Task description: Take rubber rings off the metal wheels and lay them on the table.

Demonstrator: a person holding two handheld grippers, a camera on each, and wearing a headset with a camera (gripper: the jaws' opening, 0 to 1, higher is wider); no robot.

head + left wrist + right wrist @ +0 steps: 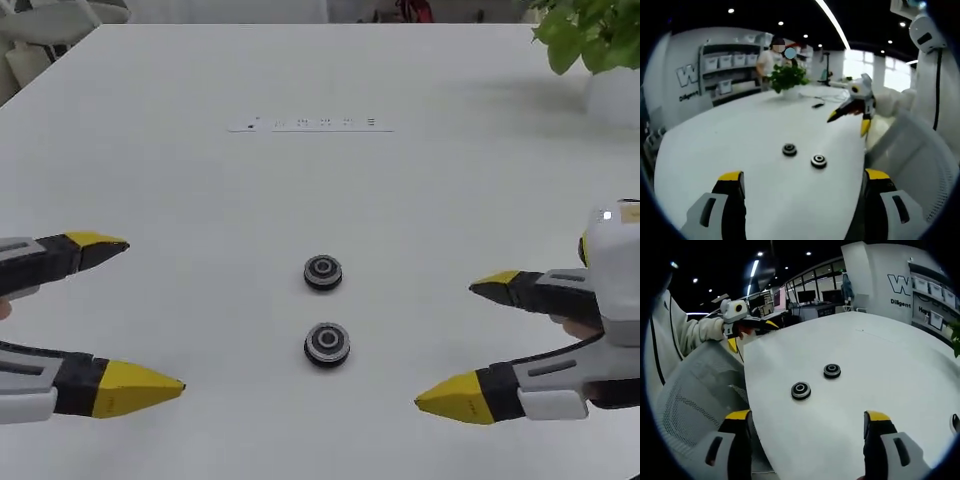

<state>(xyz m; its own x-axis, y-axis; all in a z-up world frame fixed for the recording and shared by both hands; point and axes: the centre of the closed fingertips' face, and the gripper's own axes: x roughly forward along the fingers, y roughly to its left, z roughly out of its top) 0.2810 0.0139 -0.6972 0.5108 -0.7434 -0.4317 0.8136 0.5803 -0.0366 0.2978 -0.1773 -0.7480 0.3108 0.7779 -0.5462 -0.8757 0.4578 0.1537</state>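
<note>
The white table fills the head view, with a potted plant at its far right corner. The left gripper and right gripper hover low over the near edge. Each has its jaws wide apart and holds nothing. Two wheels lie flat on the table between the grippers, well clear of both. The far wheel sits just beyond the near wheel without touching it. Each wheel carries a black ring around its grey hub.
</note>
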